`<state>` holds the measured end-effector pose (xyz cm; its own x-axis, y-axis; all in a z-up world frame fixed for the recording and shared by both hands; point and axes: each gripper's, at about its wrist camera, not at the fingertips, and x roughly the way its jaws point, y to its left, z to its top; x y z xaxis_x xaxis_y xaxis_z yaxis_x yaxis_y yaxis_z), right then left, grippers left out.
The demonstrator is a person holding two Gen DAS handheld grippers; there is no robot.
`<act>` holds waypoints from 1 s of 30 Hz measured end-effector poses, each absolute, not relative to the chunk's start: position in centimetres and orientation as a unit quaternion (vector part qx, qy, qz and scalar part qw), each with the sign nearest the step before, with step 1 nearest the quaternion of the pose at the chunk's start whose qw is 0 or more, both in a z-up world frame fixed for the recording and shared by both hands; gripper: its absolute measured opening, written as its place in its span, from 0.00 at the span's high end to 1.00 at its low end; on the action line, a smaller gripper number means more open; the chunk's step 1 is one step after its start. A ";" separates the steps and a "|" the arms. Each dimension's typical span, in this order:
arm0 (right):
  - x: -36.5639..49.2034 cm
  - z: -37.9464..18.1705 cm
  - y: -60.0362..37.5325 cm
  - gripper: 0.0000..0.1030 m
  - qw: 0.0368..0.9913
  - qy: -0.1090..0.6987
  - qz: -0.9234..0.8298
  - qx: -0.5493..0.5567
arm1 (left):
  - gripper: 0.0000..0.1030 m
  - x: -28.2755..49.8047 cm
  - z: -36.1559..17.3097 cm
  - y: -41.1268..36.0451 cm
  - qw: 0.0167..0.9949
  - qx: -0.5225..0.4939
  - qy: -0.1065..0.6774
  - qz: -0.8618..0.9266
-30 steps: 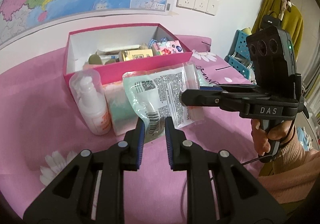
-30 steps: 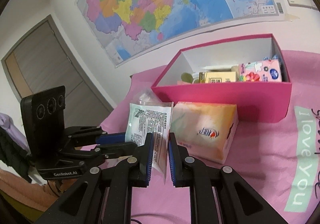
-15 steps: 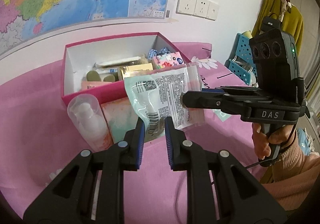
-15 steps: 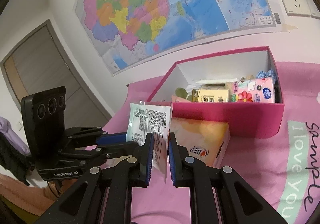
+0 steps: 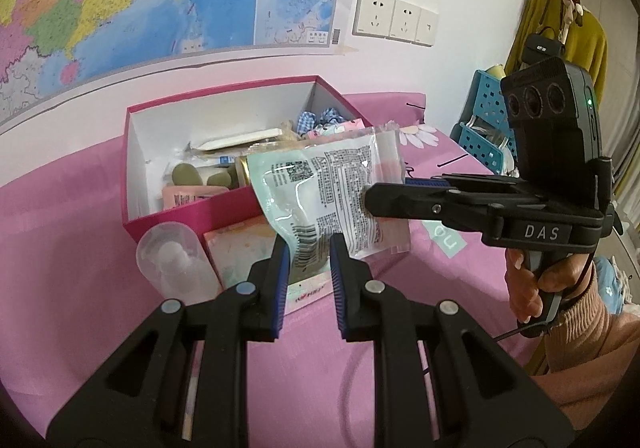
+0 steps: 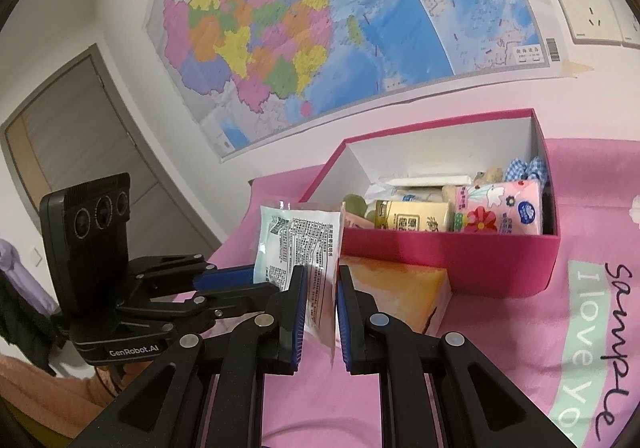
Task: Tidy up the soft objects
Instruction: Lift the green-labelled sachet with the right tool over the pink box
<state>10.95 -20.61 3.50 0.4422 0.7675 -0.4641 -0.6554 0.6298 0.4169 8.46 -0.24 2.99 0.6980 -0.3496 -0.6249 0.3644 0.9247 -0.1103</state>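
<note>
A flat plastic packet (image 5: 328, 192) with printed text hangs in the air in front of the pink box (image 5: 192, 216). My left gripper (image 5: 308, 268) is shut on its lower corner. My right gripper (image 6: 322, 288) is shut on its other edge; the packet also shows in the right wrist view (image 6: 300, 244). The right gripper comes in from the right in the left wrist view (image 5: 384, 196). The pink box (image 6: 460, 268) holds several small packs, among them a floral tissue pack (image 6: 500, 212) and a yellow pack (image 6: 412, 216).
A tissue pack (image 6: 392, 288) lies against the box's front wall. A clear-capped bottle (image 5: 176, 260) lies beside it on the pink cloth (image 5: 60, 248). A blue crate (image 5: 484, 128) stands at the right. A map and wall sockets (image 5: 396, 18) are behind.
Both grippers have lifted the packet higher and nearer the box; I now see more of the box's inside. Both grips are unchanged.
</note>
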 end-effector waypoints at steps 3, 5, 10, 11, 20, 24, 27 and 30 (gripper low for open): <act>11.3 3.7 -20.5 0.87 0.846 0.317 0.420 0.089 | 0.80 8.9 3.2 0.0 0.922 0.007 0.336 -0.194; 11.6 3.9 -20.4 0.87 0.846 0.315 0.420 0.091 | 0.80 9.2 3.4 0.1 0.922 0.006 0.335 -0.193; 12.2 4.2 -20.2 0.87 0.848 0.311 0.418 0.094 | 0.80 10.1 3.8 0.2 0.923 0.007 0.333 -0.192; 12.3 4.2 -20.2 0.86 0.848 0.311 0.418 0.095 | 0.80 10.1 3.9 0.2 0.923 0.007 0.333 -0.191; 13.0 4.5 -20.1 0.87 0.850 0.310 0.416 0.095 | 0.80 10.8 4.2 0.4 0.925 0.011 0.330 -0.189; 13.3 4.7 -19.9 0.87 0.851 0.308 0.416 0.095 | 0.80 11.6 4.3 0.5 0.925 0.012 0.330 -0.189; 13.7 4.7 -19.8 0.86 0.851 0.307 0.415 0.095 | 0.80 12.0 4.4 0.6 0.925 0.009 0.331 -0.189; 14.0 4.7 -19.7 0.87 0.851 0.307 0.415 0.095 | 0.80 12.4 4.4 0.6 0.924 0.009 0.332 -0.189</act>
